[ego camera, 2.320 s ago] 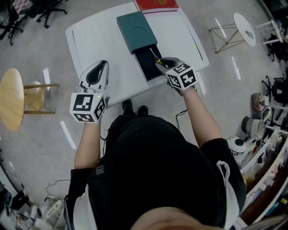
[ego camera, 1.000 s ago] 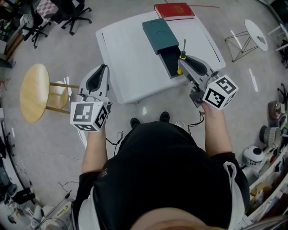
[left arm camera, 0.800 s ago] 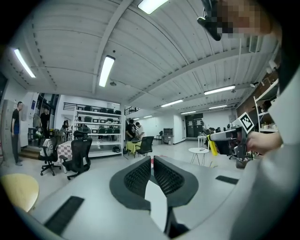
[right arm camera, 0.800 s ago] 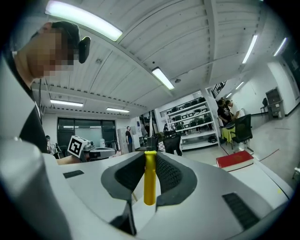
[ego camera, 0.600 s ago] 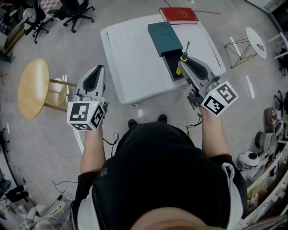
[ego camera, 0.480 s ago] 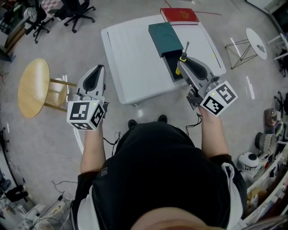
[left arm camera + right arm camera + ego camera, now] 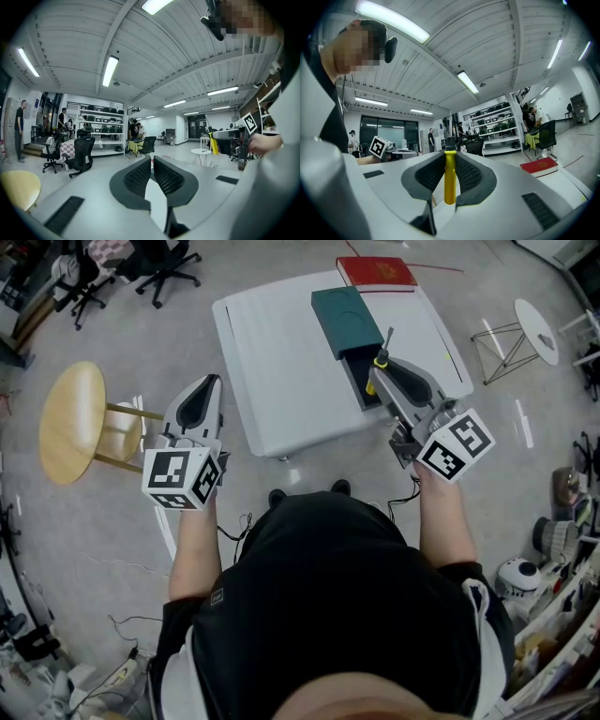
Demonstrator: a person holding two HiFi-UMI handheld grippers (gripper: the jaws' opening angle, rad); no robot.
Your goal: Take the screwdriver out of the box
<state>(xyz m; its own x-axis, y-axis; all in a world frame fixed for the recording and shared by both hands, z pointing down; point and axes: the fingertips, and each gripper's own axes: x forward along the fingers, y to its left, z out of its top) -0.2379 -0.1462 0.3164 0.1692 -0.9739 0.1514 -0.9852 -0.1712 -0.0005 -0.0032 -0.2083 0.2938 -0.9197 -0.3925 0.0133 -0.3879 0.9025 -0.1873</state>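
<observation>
A dark green box (image 7: 347,320) lies on the white table (image 7: 281,352), its black drawer (image 7: 360,382) pulled out toward me. My right gripper (image 7: 379,371) is shut on the screwdriver (image 7: 381,357) by its yellow handle (image 7: 449,176), lifted above the drawer with the metal shaft pointing up and away. My left gripper (image 7: 199,399) hangs off the table's left edge, over the floor, with its jaws shut and nothing between them (image 7: 152,176).
A red book (image 7: 377,272) lies at the table's far edge beside the box. A round wooden stool (image 7: 70,423) stands left of me. A small white side table (image 7: 534,329) stands at the right. Office chairs and people are further off.
The right gripper has lifted the screwdriver out of the drawer and up to the right. In the last half second almost nothing moved. The left gripper stayed put.
</observation>
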